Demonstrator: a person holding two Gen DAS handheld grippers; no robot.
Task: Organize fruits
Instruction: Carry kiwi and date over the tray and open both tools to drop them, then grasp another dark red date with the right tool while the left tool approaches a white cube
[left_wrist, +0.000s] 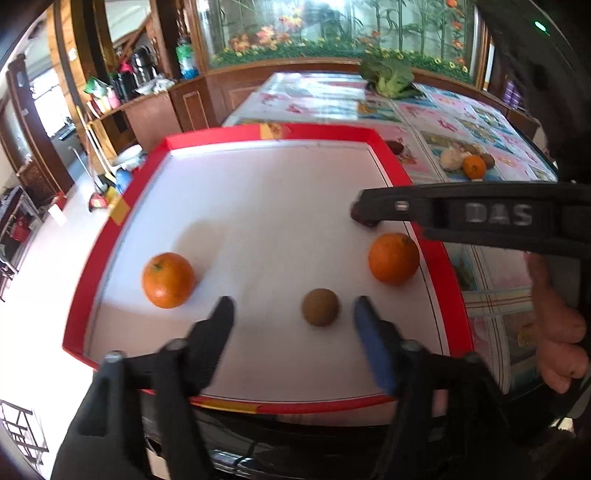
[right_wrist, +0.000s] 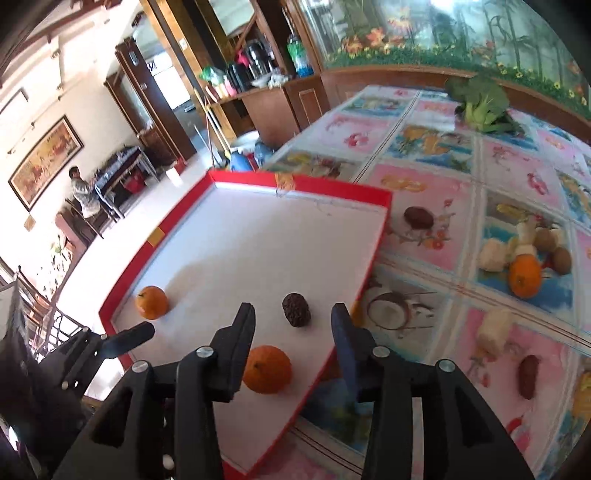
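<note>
A red-rimmed white tray (left_wrist: 110, 229) (right_wrist: 295, 182) holds two oranges, a kiwi and a dark wrinkled date. In the left wrist view my left gripper (left_wrist: 293, 308) is open over the tray's near edge, with the kiwi (left_wrist: 320, 307) between its fingertips and oranges to its left (left_wrist: 168, 280) and right (left_wrist: 393, 257). My right gripper (right_wrist: 293, 314) is open, the date (right_wrist: 296, 309) lying on the tray between its tips and an orange (right_wrist: 269, 368) just below. The right gripper reaches in from the right (left_wrist: 364, 214).
On the patterned tablecloth right of the tray lie an orange (right_wrist: 524, 276), kiwis (right_wrist: 562, 259), pale pieces (right_wrist: 492, 255), another date (right_wrist: 418, 217) and a reddish-brown piece (right_wrist: 528, 376). A leafy vegetable (right_wrist: 482, 103) lies at the far end. A person sits far left (right_wrist: 82, 192).
</note>
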